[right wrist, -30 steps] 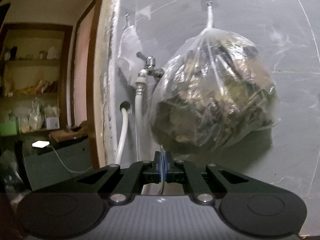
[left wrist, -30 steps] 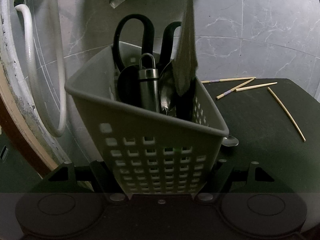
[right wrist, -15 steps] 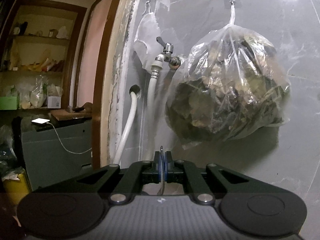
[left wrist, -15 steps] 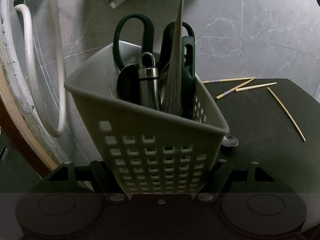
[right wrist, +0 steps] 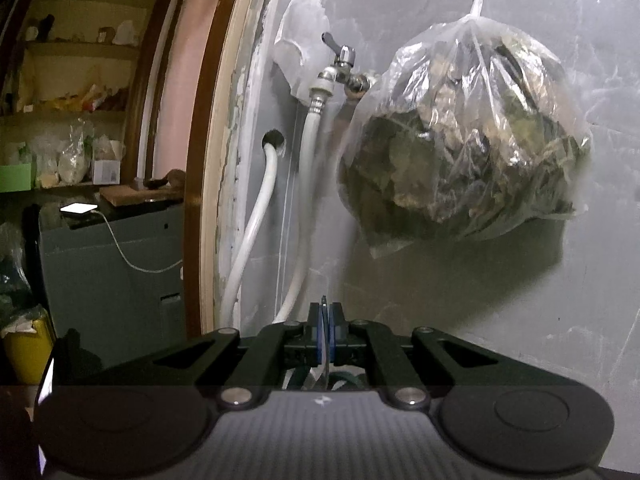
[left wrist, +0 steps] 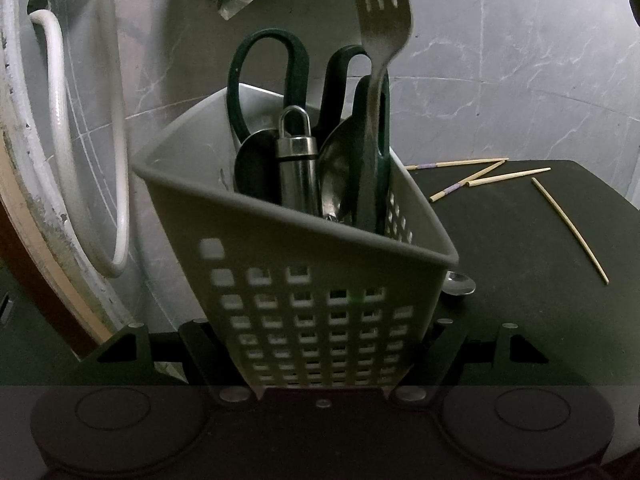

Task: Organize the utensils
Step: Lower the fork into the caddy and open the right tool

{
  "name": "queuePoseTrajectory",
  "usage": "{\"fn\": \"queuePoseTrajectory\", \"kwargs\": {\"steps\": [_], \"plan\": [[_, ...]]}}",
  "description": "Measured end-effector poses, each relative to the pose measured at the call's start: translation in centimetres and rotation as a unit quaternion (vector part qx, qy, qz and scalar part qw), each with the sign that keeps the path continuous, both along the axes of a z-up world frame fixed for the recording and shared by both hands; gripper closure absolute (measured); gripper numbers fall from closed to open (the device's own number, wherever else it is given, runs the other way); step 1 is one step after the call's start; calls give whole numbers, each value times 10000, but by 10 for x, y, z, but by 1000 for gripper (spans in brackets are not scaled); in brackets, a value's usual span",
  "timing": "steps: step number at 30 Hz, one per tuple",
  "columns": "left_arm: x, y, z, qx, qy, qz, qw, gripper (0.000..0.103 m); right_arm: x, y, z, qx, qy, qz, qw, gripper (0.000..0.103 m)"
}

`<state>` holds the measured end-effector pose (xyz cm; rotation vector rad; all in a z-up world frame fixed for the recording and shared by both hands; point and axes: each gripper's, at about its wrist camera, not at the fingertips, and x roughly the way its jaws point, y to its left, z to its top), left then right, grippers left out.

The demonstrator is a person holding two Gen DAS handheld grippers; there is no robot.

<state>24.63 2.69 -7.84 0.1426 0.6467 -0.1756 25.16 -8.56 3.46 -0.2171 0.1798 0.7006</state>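
**Utensil basket held at the table edge, fork entering from above**

Left wrist view: the left claw point(left wrist: 320, 364) is clamped on the lower walls of a pale, perforated basket point(left wrist: 304, 264), which stands tilted at the near edge of the dark table point(left wrist: 520, 248). Inside the basket stand scissors point(left wrist: 272, 80) with dark loop handles upward, a steel tool with a ring top point(left wrist: 298, 160), a dark round-headed utensil point(left wrist: 254, 168), a metal spoon point(left wrist: 336, 176) and a dark slotted handle point(left wrist: 384, 120). A fork point(left wrist: 380, 32) stands tines up with its handle already down inside the basket among the other pieces. On the table, a second spoon bowl point(left wrist: 460, 283) shows just behind the basket's right corner; four chopsticks point(left wrist: 508, 176) lie scattered well apart from the basket.

Right wrist view: the right claw point(right wrist: 325, 334) is closed on a thin metal edge, apparently the fork's tines. Beyond it a clear bag of leaves point(right wrist: 468, 148) hangs on the wall beside a tap point(right wrist: 340, 60) with white hoses point(right wrist: 304, 200).
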Motion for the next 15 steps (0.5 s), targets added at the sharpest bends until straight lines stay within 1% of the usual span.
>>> {"fn": "queuePoseTrajectory", "kwargs": {"steps": [11, 13, 15], "plan": [[2, 0, 0, 3, 2, -57, 10000, 26, 0, 3, -9, -235, 162, 1, 9996, 98], [3, 0, 0, -6, 2, -65, 10000, 26, 1, 4, -10, -275, 206, 11, 9994, 91], [3, 0, 0, -6, -1, -70, 10000, 26, 1, 4, -11, -261, 192, 14, 9995, 77]]}}
